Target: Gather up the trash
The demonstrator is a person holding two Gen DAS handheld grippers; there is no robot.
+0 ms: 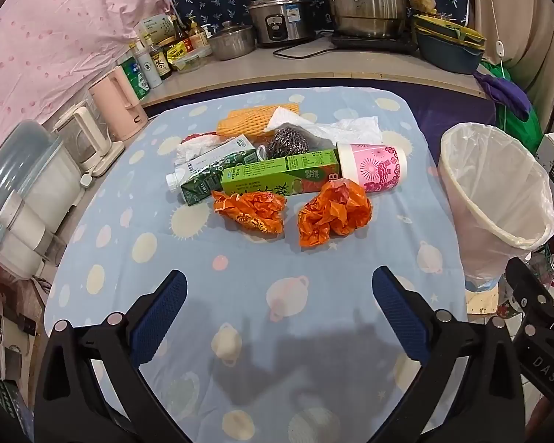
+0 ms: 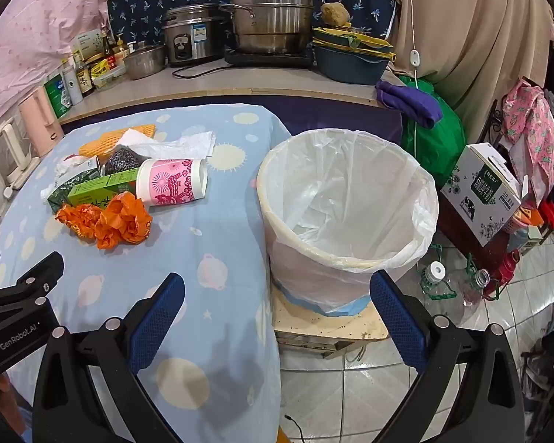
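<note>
While the trash pile point(image 1: 277, 173) is sitting in the middle of the table point(image 1: 240, 277), both tongs are hanging wide open, holding nothing. The left tongs point(image 1: 279, 288) are pointing at the pile, and the right tongs point(image 2: 277, 291) are hanging near the bin point(image 2: 347, 214) beside the table.

A broad strip of bare table point(image 1: 240, 258) is left open along the near edge, in front of the heap of rubbish point(image 1: 288, 170) gathered toward the far edge. The left edge is crowded by kettles point(image 1: 110, 110) and appliances, and the counter beyond the far edge by pots point(image 1: 365, 3) and bottles. Off the right edge, the lined bin point(image 2: 347, 214) stands with its mouth unobstructed; bottles point(image 2: 458, 288) and a box point(image 2: 487, 188) hem it in on the floor.
</note>
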